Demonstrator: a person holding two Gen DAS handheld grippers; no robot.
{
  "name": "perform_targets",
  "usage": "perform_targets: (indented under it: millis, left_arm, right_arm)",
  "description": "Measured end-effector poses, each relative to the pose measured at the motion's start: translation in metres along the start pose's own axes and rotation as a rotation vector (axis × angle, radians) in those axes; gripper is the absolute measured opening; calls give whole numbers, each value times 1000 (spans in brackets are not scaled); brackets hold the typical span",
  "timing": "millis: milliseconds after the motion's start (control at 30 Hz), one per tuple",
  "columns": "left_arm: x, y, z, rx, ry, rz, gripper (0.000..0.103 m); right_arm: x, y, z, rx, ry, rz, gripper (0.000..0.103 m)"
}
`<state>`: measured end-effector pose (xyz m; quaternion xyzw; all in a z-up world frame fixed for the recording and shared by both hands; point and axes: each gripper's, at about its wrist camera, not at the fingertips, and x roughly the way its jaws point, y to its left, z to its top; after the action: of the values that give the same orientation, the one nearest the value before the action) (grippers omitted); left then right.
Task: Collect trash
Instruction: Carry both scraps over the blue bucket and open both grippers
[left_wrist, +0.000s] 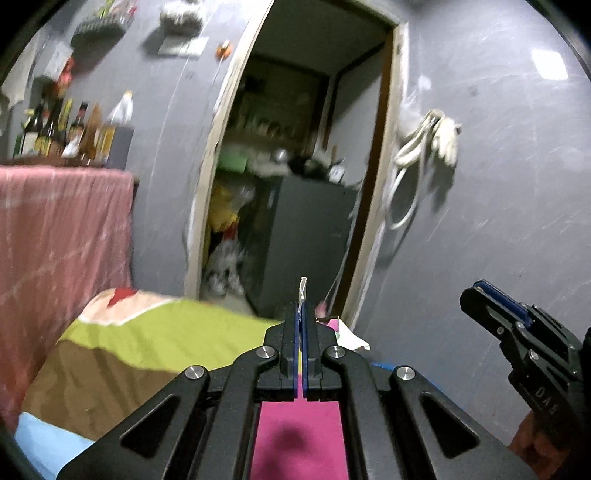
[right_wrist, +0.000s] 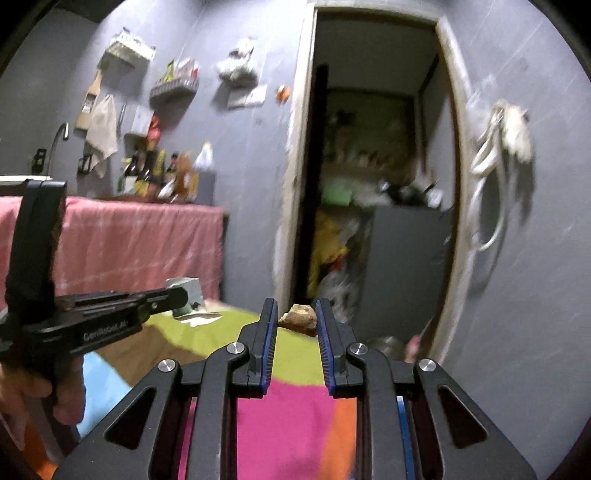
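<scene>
My left gripper is fully closed, its blue pads pinched on a thin pale scrap, paper or plastic I cannot say, which sticks up past the tips; my right gripper stands narrow, and a brownish crumpled lump sits between its pads, apparently gripped on both sides, though the left contact is hard to confirm. So two pieces of trash are in hand and lifted clear of the bed; I judge the picking step done for these two and the carrying or dropping step still ahead; no bin shows in either view, so where they go I cannot tell.

Both grippers point roughly level, side by side but apart; the right wrist view shows the left tool and the person's hand on its handle at the left edge, and the left wrist view shows the right tool at the right edge.

Below me lies the patchwork bedspread in pink, green, brown and blue; on it, farther off, more seems left to collect: a pale flat scrap beside a small greenish box, and crumpled white paper near the bed's far edge.

Beyond are a pink cloth-draped counter carrying bottles, the grey wall, and an open doorway into a cluttered, dim room.
</scene>
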<state>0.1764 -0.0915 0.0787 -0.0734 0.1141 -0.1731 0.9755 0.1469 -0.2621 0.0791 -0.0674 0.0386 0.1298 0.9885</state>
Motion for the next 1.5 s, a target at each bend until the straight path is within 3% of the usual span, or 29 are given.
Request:
perform_targets:
  millis: [267, 433, 667, 1000, 1500]
  left_arm:
    - [-3, -66, 10, 37, -145, -50, 0]
    - [10, -100, 6, 50, -162, -75, 0]
    - [40, -126, -10, 66, -147, -57, 0]
    - [84, -144, -39, 80, -50, -46, 0]
    - [150, -123, -76, 3, 219, -60, 0]
  right_arm:
    - [-38, -48, 14, -28, -94, -153, 19]
    - [-50, -79, 6, -18, -105, -218, 19]
    - [-50, -116, -18, 10, -101, -276, 19]
    - [-37, -145, -56, 79, -51, -295, 19]
    - [-1, -163, -99, 179, 105, -259, 20]
